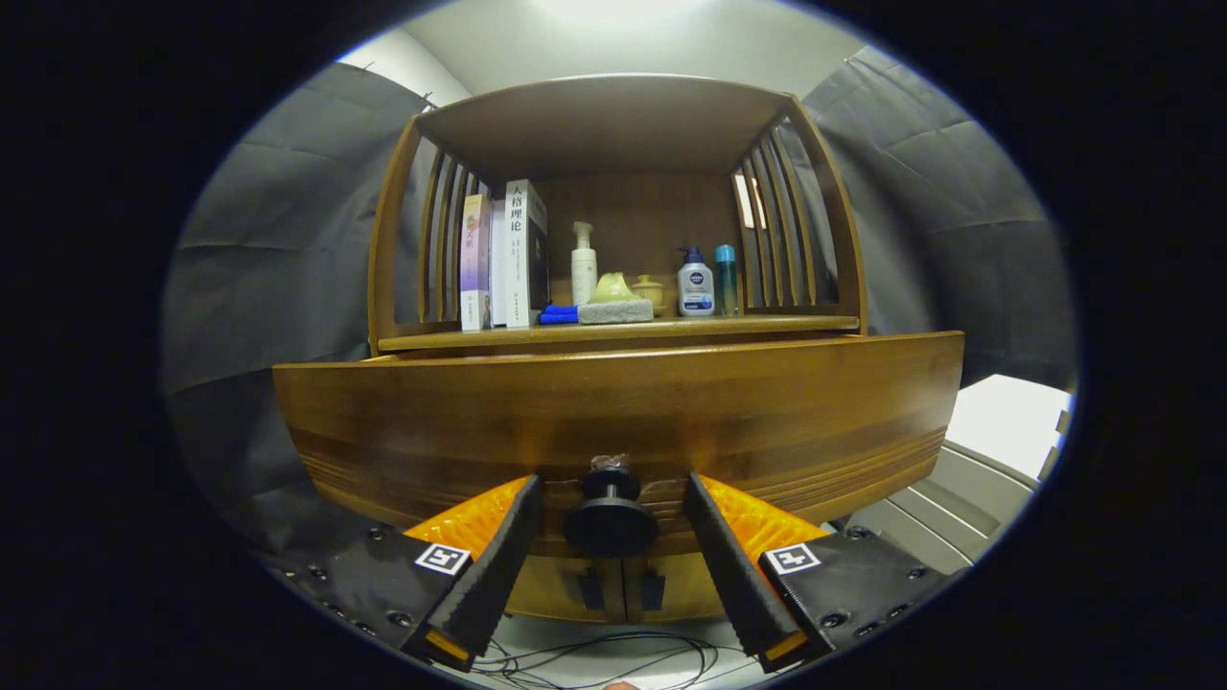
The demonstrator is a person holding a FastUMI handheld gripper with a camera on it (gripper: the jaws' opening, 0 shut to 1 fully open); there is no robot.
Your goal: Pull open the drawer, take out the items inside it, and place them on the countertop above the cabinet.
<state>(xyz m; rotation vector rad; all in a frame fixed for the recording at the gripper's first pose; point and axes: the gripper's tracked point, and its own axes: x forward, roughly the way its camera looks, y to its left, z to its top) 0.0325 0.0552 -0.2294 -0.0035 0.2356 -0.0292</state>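
At lower centre we see our gripper (611,513) spread wide, its fingers (498,561) flanking the black drawer knob (610,513) without touching it, on the closed wooden drawer (613,412).

The white book (524,251) has 人格理论 on its spine. Each finger (489,565) of the gripper (612,482), apart beside the knob (610,524), bears a square coded marker (442,558).

Camera: rides on the tool (611,498), facing forward along its fingers.
Range: close to the drawer front (613,422), low, looking up at the shelf (613,331).
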